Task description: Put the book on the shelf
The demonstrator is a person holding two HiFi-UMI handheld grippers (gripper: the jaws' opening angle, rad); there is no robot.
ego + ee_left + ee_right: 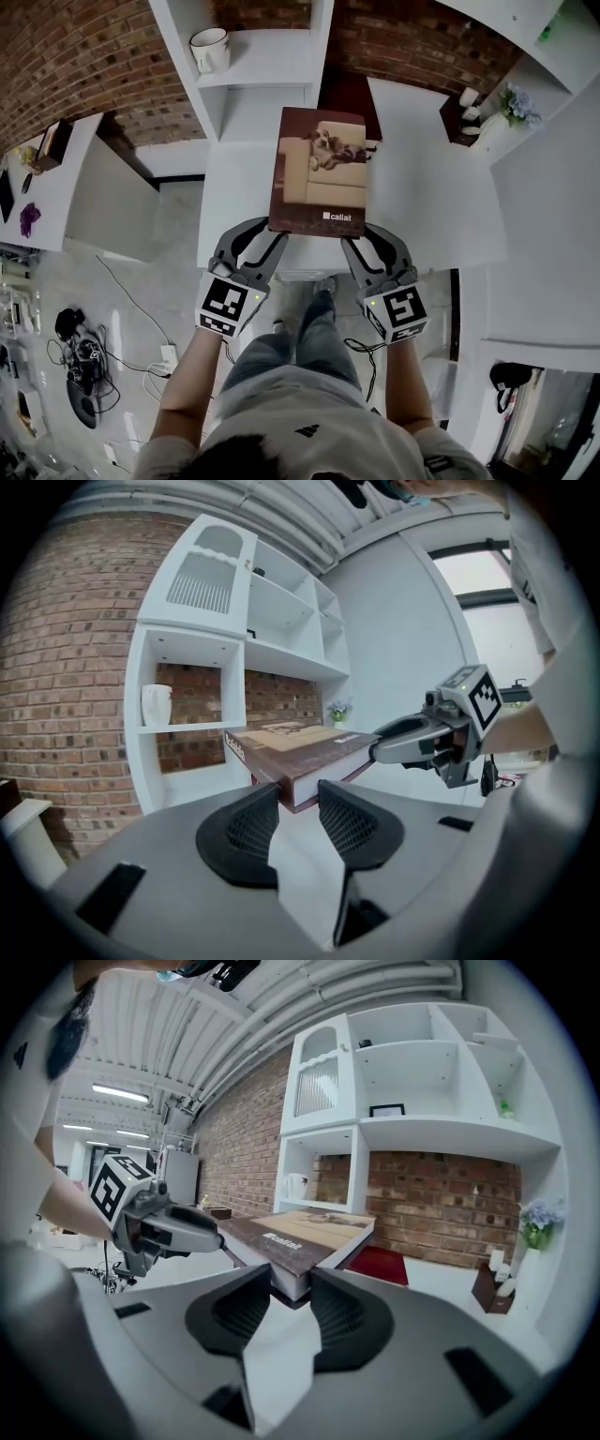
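A thick brown book (319, 169) with a dog-on-sofa cover is held flat in the air, over a white table (427, 211). My left gripper (268, 229) is shut on its near left corner, and my right gripper (360, 234) is shut on its near right corner. In the left gripper view the book's corner (292, 766) sits between the pads of the left gripper (286, 803). The right gripper view shows the other corner of the book (305, 1241) clamped in the right gripper (291, 1290). Ahead stands the white shelf unit (267, 75).
A white mug (210, 49) stands on the shelf's lower board. A dark red mat (349, 94) lies against the brick wall. A flower pot (518, 103) and a small dark holder (466, 114) stand at the right. Cables (84, 356) lie on the floor at the left.
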